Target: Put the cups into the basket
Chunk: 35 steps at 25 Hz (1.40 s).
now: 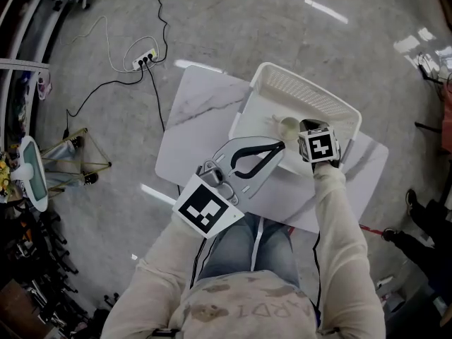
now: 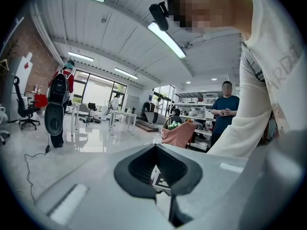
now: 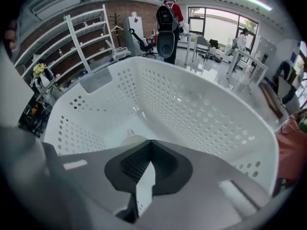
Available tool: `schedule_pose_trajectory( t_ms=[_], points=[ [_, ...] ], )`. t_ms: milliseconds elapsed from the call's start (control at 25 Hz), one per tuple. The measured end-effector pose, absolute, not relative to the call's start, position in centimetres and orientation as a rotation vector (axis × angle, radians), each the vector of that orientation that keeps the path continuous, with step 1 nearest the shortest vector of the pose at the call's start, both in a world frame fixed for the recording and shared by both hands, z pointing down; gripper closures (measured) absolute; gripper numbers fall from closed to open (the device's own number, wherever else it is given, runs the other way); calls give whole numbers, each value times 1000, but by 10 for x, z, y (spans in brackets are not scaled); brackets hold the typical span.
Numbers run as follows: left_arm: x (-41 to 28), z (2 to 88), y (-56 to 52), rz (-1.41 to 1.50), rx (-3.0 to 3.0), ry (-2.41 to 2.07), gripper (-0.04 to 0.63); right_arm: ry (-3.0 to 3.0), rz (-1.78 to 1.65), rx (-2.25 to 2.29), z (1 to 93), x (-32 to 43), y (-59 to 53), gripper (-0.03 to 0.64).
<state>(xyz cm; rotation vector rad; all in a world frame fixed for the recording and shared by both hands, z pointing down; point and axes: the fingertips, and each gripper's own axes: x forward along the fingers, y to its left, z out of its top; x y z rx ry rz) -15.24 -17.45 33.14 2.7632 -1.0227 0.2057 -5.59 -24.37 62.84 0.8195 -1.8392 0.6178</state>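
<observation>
We hold our right claw (image 3: 151, 143) down inside the white basket (image 3: 201, 109), its jaws closed tip to tip on nothing. A pale cup (image 3: 130, 140) sits on the basket's floor just beyond those tips. Our left claw (image 1: 280, 147) hovers by the basket's near side, over the marble surface (image 1: 201, 111), likewise closed and empty.

white basket (image 1: 304, 90) on the table (image 1: 198, 111), one cup (image 1: 288, 126) inside

the basket is a rectangular white plastic tub, its walls dotted with rows of small round holes, standing upright and open-topped on the far right part of the table. a single pale, cream-coloured cup sits on the basket floor, toward the wall nearest the table's near edge; whether it is upright or tipped cannot be told.
</observation>
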Motion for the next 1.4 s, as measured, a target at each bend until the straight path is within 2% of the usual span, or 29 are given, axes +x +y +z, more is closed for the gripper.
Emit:
schedule_pose_trajectory(
  t_ms=[240, 480, 880, 1400],
  points=[
    [-128, 309, -166, 176, 2784, -1048, 594, -2020, 630, 853, 555, -62, -235, 594],
    [-101, 286, -160, 129, 2793, -1069, 594, -2323, 636, 904, 444, -67, -222, 594],
    [-57, 222, -128, 86, 2826, -1091, 594, -2731, 448, 1050, 261, -23, -136, 594],
    [-21, 189, -81, 57, 2858, -1081, 594, -2943, 262, 1048, 183, -3, -73, 594]
  ],
)
